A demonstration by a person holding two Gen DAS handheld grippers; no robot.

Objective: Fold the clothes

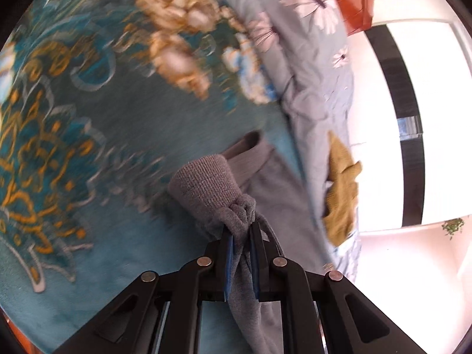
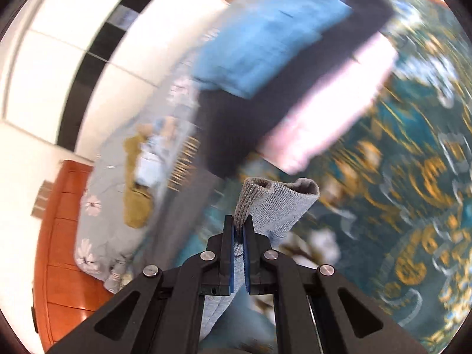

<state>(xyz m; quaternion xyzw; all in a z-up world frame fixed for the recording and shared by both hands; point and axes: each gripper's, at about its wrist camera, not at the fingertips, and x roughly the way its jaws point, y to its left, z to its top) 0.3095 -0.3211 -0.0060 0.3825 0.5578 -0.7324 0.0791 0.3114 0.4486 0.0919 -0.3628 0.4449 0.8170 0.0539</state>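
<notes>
A grey garment with ribbed cuffs is held up over a teal patterned blanket [image 1: 88,135]. In the left wrist view my left gripper [image 1: 241,230] is shut on bunched grey fabric just behind one ribbed cuff [image 1: 206,180], and the rest of the grey garment [image 1: 277,194] trails down to the right. In the right wrist view my right gripper [image 2: 238,221] is shut on the edge of another ribbed cuff [image 2: 277,203], which sticks up past the fingertips. Both views are blurred by motion.
A light grey flowered quilt [image 1: 306,67] lies beside the blanket, with a mustard garment [image 1: 342,188] on it. Stacked blue [image 2: 265,38], black [image 2: 244,112] and pink [image 2: 330,103] clothes lie on the blanket [image 2: 413,206]. An orange wooden bed frame [image 2: 65,236] and a white wardrobe [image 1: 436,118] border the bed.
</notes>
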